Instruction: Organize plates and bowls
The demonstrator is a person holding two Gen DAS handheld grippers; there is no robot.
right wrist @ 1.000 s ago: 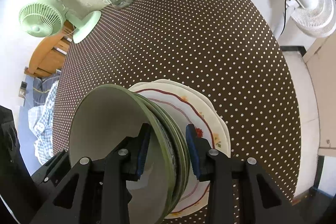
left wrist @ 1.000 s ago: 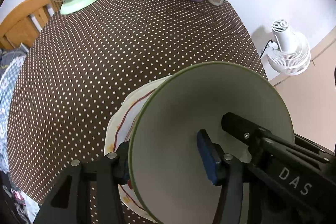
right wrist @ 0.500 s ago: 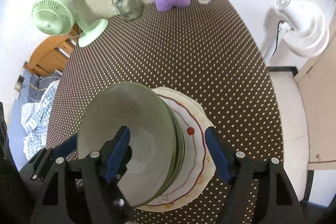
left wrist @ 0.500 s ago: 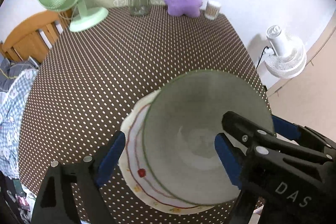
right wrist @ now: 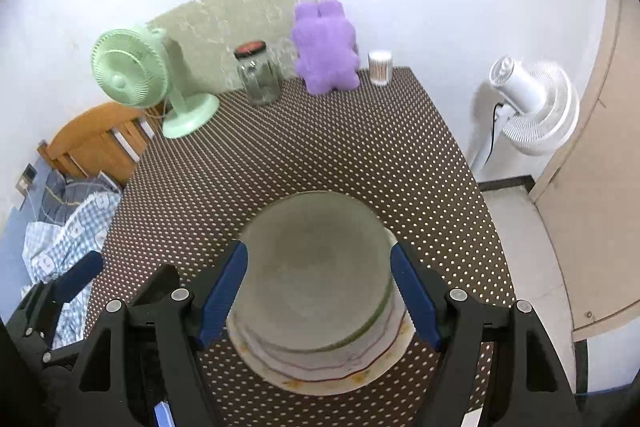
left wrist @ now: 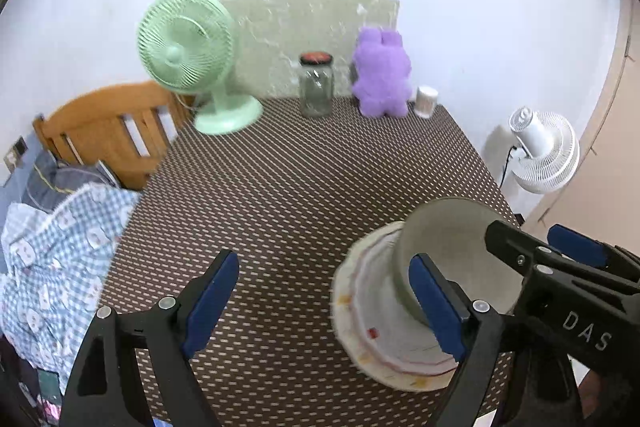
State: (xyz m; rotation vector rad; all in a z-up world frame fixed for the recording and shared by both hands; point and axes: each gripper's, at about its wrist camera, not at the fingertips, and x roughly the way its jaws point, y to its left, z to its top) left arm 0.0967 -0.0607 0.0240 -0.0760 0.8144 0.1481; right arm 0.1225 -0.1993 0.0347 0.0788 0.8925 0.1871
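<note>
A green-rimmed bowl (right wrist: 316, 267) sits stacked on a white plate with a red rim line (right wrist: 320, 367), near the front of the dotted brown table (right wrist: 340, 139). My right gripper (right wrist: 320, 291) is open and empty, raised above the stack with a blue pad on each side of the bowl. In the left wrist view the bowl (left wrist: 444, 251) and the plate (left wrist: 372, 311) lie at the lower right. My left gripper (left wrist: 324, 303) is open and empty, left of the stack. The right gripper's black body covers the bowl's right side there.
At the table's back stand a green desk fan (right wrist: 132, 75), a glass jar (right wrist: 258, 75), a purple plush toy (right wrist: 326, 47) and a small toothpick cup (right wrist: 380, 67). A wooden chair (left wrist: 108, 131) with checked cloth (left wrist: 56, 251) is left; a white floor fan (right wrist: 532, 107) is right.
Both grippers let go of the bowl, opened wide and pulled back and up. The left gripper shifted left of the stack. The bowl now rests level on the plate.
</note>
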